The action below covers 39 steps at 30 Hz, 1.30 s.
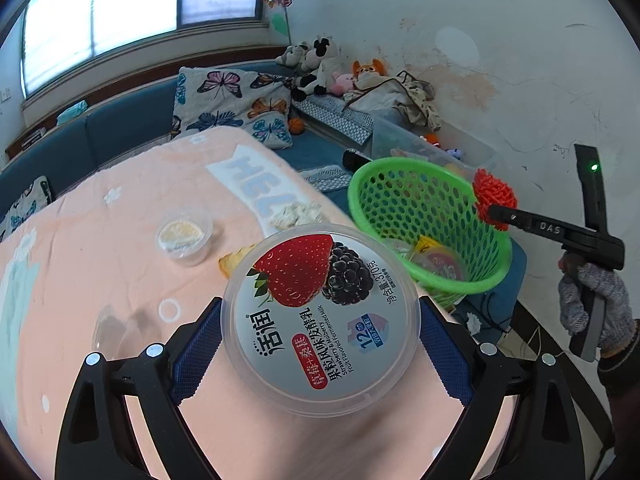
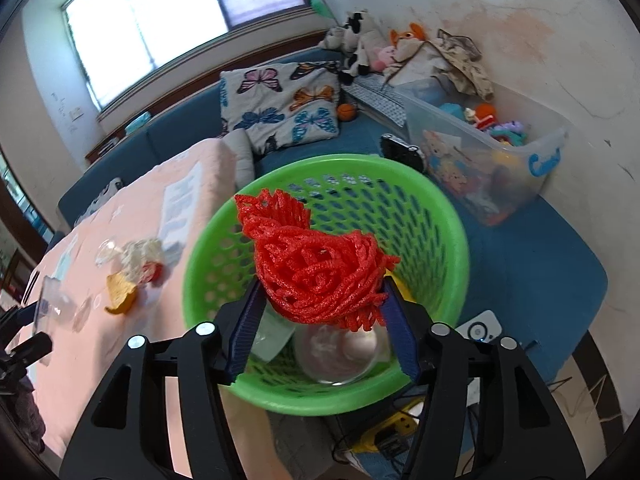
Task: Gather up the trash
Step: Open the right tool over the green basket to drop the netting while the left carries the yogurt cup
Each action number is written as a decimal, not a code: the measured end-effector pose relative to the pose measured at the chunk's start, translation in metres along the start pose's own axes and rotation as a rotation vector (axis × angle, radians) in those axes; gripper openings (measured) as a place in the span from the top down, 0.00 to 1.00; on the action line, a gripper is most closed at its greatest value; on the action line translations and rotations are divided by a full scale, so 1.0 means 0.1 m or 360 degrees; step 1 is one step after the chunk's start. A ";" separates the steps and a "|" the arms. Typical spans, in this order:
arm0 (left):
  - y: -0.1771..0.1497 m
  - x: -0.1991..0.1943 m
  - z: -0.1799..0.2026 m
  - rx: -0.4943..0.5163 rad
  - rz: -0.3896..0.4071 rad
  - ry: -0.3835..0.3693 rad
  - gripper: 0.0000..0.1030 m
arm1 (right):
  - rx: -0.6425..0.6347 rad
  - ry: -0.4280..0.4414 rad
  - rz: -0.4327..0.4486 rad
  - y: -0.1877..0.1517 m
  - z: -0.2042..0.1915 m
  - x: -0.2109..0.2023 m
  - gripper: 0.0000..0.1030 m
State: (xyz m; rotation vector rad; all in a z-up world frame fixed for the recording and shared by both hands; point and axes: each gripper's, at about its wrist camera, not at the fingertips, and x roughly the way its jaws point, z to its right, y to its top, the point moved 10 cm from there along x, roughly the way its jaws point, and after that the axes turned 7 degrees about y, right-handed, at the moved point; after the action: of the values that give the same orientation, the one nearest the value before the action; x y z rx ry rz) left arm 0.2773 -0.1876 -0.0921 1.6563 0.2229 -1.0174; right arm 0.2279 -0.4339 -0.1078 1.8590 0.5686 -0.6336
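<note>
Yogurt tub and red foam net held by the green basket.

The left hand-held gripper [image 1: 320, 332] clasps a round clear-plastic yogurt tub [image 1: 320, 320] with a glossy strawberry-and-mulberry lid, low centre of its frame, above the peach worktop [image 1: 100, 240]. The right hand-held gripper [image 2: 320, 300] has a crumpled red foam mesh net [image 2: 316, 268] between its ribbed blue pads, mid-frame over the perforated green basket [image 2: 440, 216], where a clear cup [image 2: 336, 356] lies. On the worktop, left of the basket: a small lidded cup [image 1: 185, 236], orange peel [image 2: 120, 294] and crumpled tissue [image 2: 140, 256]. A butterfly pillow [image 2: 280, 104] sits upper centre.
</note>
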 end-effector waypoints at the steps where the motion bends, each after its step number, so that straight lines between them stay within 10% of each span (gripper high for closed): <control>1: 0.03 0.00 0.03 0.0004 0.0005 -0.0003 0.13 | 0.0006 -0.0007 0.0002 0.00 0.02 0.00 0.39; 39: 0.83 0.95 1.26 0.0278 -0.0122 -0.0150 0.13 | 0.0060 0.0001 0.0060 -0.07 0.41 -0.29 0.32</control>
State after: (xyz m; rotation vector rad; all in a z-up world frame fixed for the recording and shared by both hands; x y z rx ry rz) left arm 0.3235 -0.3593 -0.1018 1.7625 0.1392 -1.1982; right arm 0.1945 -0.4724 -0.1066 1.9011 0.5240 -0.6225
